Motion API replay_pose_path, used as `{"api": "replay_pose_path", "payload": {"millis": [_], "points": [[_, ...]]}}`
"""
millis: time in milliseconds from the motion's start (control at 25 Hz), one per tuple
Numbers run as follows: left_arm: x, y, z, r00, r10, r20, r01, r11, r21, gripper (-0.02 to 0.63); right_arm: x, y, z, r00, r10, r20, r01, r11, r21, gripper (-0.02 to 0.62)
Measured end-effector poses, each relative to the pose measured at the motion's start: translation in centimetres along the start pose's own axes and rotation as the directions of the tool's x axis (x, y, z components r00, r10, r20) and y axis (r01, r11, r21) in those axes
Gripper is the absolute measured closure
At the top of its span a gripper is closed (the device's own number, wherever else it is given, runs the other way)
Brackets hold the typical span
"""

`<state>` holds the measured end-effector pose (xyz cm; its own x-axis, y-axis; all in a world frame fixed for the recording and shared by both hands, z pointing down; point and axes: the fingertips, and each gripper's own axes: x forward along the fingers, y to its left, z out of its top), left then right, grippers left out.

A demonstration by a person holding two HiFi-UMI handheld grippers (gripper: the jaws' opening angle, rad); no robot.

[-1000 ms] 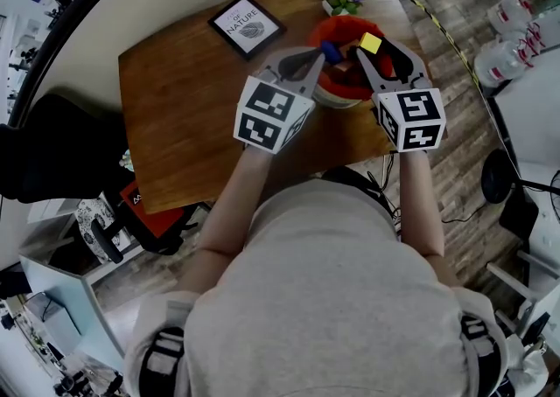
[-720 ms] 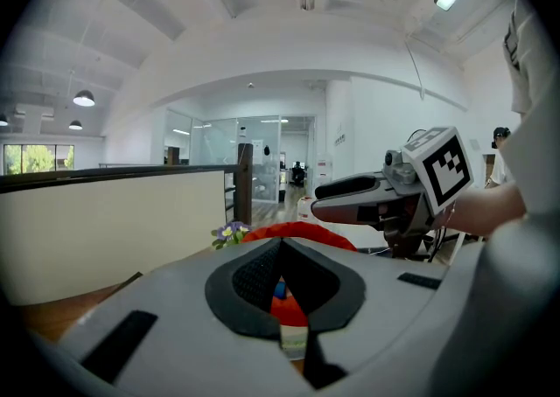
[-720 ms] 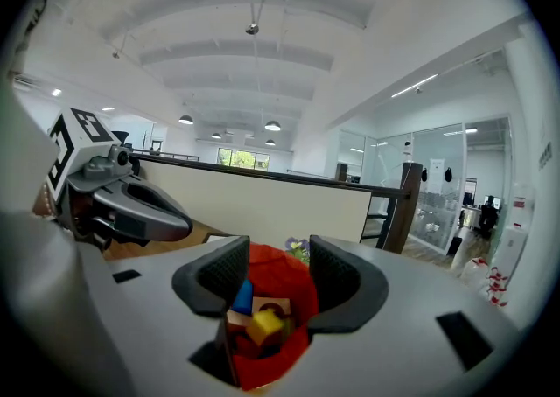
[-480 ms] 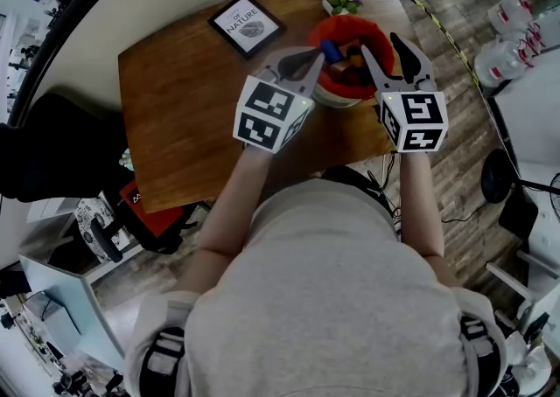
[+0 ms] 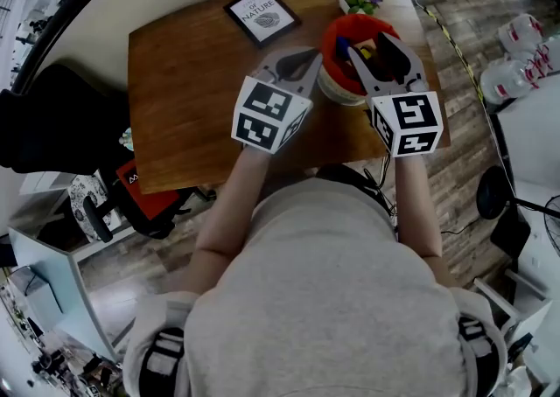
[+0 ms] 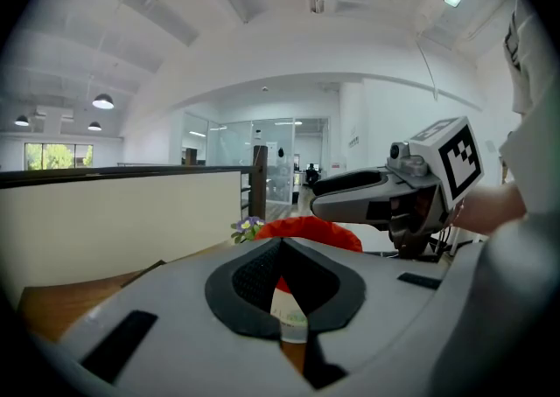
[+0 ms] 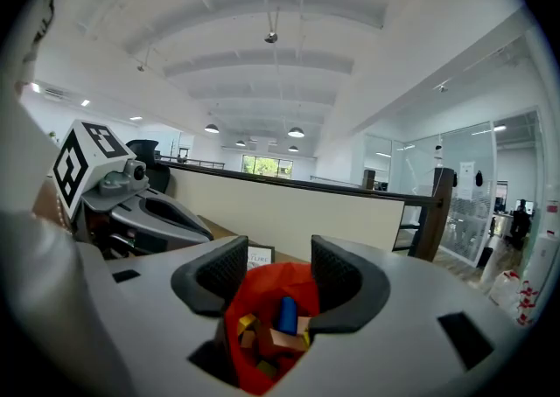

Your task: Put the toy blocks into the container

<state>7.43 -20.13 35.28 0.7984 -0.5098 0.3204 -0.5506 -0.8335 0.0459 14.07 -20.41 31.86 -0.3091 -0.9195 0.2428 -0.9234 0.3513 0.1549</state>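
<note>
Left gripper (image 5: 313,59) fingers closed, empty; right gripper (image 5: 371,44) fingers just opening, empty, over the container (image 5: 332,35); "NATURE" frame (image 5: 260,15) at its ten o'clock.

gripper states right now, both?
Left gripper: shut, empty.
Right gripper: open, jaws just opened, holding nothing, above the red container of toy blocks.

The head camera looks steeply down from above the person's shoulders onto the whole tabletop (image 5: 192,107). The camera on the left claw (image 5: 308,61) sits just behind its jaws and faces nearly level towards the red container (image 6: 306,230) close ahead. The camera on the right claw (image 5: 372,47) peers slightly down into that container from near. All three views share the container, and each claw view catches the other claw at one side.
</note>
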Motion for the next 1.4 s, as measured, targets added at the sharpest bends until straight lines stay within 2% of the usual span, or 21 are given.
{"api": "replay_pose_path", "payload": {"millis": [240, 440, 880, 1160, 1400], "points": [[-4.0, 2.4, -1.7, 0.994, 0.11, -0.007, -0.11, 0.993, -0.04, 0.592, 1.9, 4.9, 1.5, 0.992, 0.124, 0.025, -0.123, 0.992, -0.033, 0.373], [-7.4, 4.0, -3.7, 0.979, 0.204, -0.025, -0.206, 0.975, -0.085, 0.592, 3.2, 9.2, 2.1, 0.971, 0.238, 0.019, -0.237, 0.969, -0.071, 0.373], [-14.9, 6.5, -7.8, 0.917, 0.393, -0.075, -0.4, 0.898, -0.183, 0.592, 5.4, 17.0, 1.5, 0.901, 0.434, -0.021, -0.434, 0.895, -0.101, 0.374], [-17.1, 7.6, -10.6, 0.889, 0.441, -0.126, -0.458, 0.858, -0.233, 0.592, 7.0, 20.5, -0.5, 0.857, 0.51, -0.077, -0.515, 0.853, -0.088, 0.374], [-17.1, 8.2, -13.5, 0.884, 0.433, -0.174, -0.466, 0.838, -0.282, 0.592, 8.4, 22.5, -3.8, 0.823, 0.548, -0.152, -0.561, 0.826, -0.056, 0.373]]}}
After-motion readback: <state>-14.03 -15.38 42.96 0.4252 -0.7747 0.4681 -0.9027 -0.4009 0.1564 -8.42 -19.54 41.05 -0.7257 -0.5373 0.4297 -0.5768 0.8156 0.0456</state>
